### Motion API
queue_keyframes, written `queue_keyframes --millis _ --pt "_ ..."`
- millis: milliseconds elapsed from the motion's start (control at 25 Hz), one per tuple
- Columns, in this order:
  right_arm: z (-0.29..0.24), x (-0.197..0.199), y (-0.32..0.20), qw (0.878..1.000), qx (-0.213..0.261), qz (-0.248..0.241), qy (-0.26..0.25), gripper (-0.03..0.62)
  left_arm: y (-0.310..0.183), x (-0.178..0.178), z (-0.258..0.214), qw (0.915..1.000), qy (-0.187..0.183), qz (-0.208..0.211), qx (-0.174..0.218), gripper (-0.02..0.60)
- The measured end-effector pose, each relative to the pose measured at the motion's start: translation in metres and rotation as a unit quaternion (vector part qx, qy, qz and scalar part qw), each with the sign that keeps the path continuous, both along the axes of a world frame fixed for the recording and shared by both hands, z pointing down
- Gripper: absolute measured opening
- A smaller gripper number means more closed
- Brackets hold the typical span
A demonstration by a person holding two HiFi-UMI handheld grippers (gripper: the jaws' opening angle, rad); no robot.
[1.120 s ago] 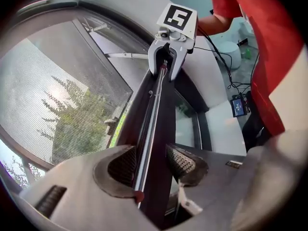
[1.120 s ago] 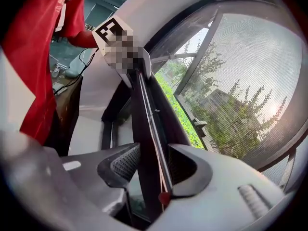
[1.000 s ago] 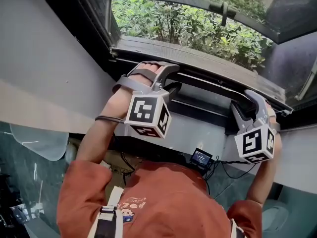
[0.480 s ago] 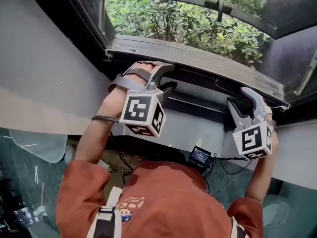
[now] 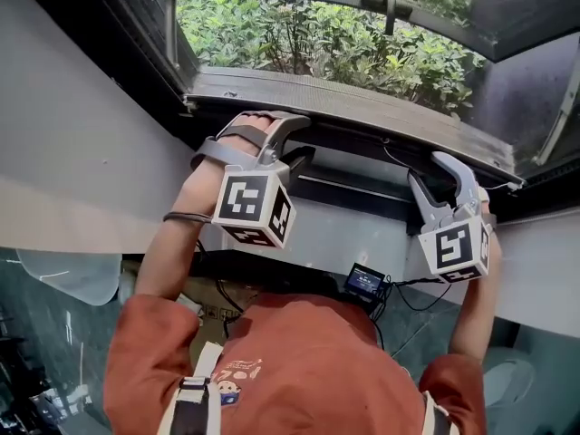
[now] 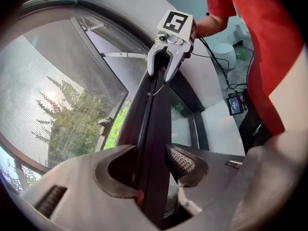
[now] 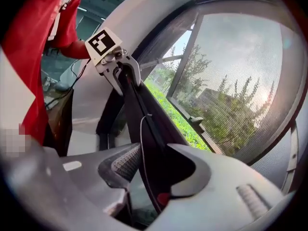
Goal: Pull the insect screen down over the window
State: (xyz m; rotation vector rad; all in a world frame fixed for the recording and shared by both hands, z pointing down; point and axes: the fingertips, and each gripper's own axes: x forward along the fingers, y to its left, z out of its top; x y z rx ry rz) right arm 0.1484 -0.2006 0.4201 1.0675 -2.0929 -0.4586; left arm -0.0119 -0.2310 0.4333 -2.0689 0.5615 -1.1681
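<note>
The insect screen's mesh [image 5: 299,34] covers the window, and its dark bottom bar [image 5: 362,132] lies low at the sill. My left gripper [image 5: 288,134] holds the bar's left part. In the left gripper view the bar [image 6: 149,124] fills the gap and the ribbed pad [image 6: 182,160] touches it. My right gripper [image 5: 435,175] straddles the bar's right part. Its jaws have just been closing with the bar [image 7: 144,114] between them. A sliver of space and a thin cord [image 7: 142,138] still lie beside its ribbed pad [image 7: 126,163]. Each gripper sees the other along the bar.
Green bushes [image 5: 362,57] show through the mesh, with an outer window handle [image 5: 388,7] above. A pale wall [image 5: 82,152] runs under the sill. A small device with a lit display [image 5: 365,281] and cables hang near my chest.
The head view has tilted slightly, so the window sits higher in frame. Both grippers stay at the bar by the sill. The right gripper has rolled a little.
</note>
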Motion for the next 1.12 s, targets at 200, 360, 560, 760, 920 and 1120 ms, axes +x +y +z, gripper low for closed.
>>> queue_keyframes --millis 200,360,560,760,920,1120 --pt "0.0 0.001 0.0 1.0 0.004 -0.003 0.007 0.176 0.0 0.001 -0.001 0.9998 0.018 0.003 -0.006 0.187" --pt "0.0 0.001 0.0 1.0 0.025 -0.002 0.007 0.178 0.0 0.001 -0.002 0.9995 0.033 0.003 -0.001 0.187" --pt "-0.005 -0.001 0.001 0.999 0.038 0.0 -0.005 0.178 0.0 0.0 -0.006 0.9986 0.054 0.003 -0.001 0.187" --pt "-0.006 -0.002 0.0 0.999 0.048 0.001 -0.022 0.178 0.0 -0.001 -0.008 0.9972 0.074 -0.002 -0.003 0.187" --pt "-0.011 -0.002 0.0 0.998 0.056 0.0 -0.043 0.178 0.002 0.0 -0.012 0.9941 0.107 -0.008 -0.013 0.187" --pt "-0.021 -0.004 0.005 0.993 0.069 0.002 -0.095 0.178 0.006 -0.002 -0.022 0.9847 0.173 -0.019 -0.005 0.187"
